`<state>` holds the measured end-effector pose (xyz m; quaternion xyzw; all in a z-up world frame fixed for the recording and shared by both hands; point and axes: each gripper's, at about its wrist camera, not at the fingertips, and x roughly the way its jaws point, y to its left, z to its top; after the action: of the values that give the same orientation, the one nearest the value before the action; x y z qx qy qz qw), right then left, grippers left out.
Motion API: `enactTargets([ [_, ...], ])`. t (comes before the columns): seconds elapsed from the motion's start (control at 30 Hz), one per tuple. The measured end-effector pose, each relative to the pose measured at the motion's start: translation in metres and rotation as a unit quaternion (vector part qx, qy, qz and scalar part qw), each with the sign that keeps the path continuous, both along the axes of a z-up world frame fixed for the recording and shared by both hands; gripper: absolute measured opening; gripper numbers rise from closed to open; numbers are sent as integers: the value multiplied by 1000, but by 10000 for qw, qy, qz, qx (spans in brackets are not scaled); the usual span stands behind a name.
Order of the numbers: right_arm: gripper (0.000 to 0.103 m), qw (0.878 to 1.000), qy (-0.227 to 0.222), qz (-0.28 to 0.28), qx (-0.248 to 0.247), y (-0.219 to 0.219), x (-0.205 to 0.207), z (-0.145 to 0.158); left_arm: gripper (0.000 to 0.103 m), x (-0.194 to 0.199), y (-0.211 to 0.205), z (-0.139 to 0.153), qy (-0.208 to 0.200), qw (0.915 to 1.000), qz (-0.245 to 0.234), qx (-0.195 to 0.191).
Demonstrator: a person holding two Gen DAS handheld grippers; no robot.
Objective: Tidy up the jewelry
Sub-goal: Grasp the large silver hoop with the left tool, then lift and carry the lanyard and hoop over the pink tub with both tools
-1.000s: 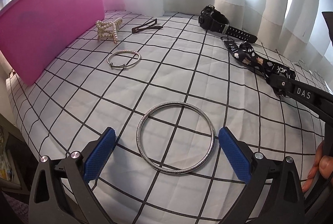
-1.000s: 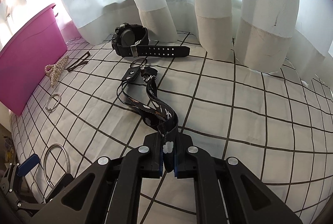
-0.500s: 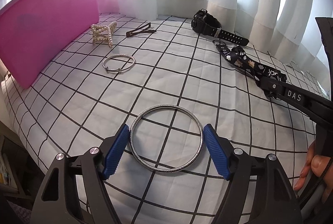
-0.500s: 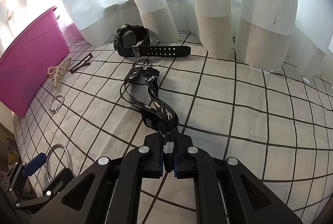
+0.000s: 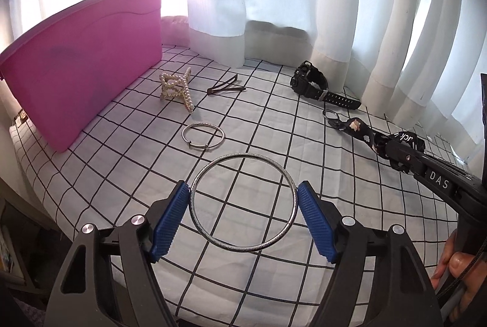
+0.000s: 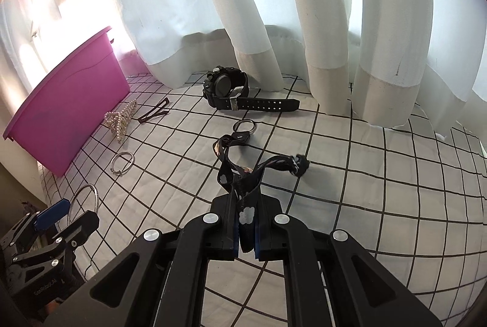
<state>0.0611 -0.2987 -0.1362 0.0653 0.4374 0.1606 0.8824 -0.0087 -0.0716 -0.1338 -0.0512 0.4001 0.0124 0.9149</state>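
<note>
Gripping the large bangle, the left tool is lifting it off the checked bed; right tool is clamping the lanyard. Small bangle, pearl clip, watch and pink bin are lying ahead.

The right gripper is clamped on a black patterned lanyard strap, whose folded length rises off the checked cloth while its far end, with a metal key ring, lies on the cloth. Beyond the ring, a black wristwatch lies at the foot of white curtains, its strap stretched to the right. To the left stands a pink bin, with a pearl hair clip and a dark hairpin near it, and a thin silver bangle closer in. At lower left, the left gripper grips a large silver ring.
</note>
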Motion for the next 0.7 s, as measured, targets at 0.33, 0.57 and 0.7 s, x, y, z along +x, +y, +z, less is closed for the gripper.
enactTargets([
  [0.33, 7, 9991, -218, 136, 331, 14, -9, 56, 71, -4, 37, 50, -266, 9995, 161, -62],
  [0.57, 7, 9976, -378, 284, 499, 35, -7, 92, 71, -7, 71, 87, -513, 9982, 283, -127],
  [0.7, 6, 9959, -550, 395, 599, 53, -1, 118, 71, -6, 93, 109, -647, 9971, 389, -134],
])
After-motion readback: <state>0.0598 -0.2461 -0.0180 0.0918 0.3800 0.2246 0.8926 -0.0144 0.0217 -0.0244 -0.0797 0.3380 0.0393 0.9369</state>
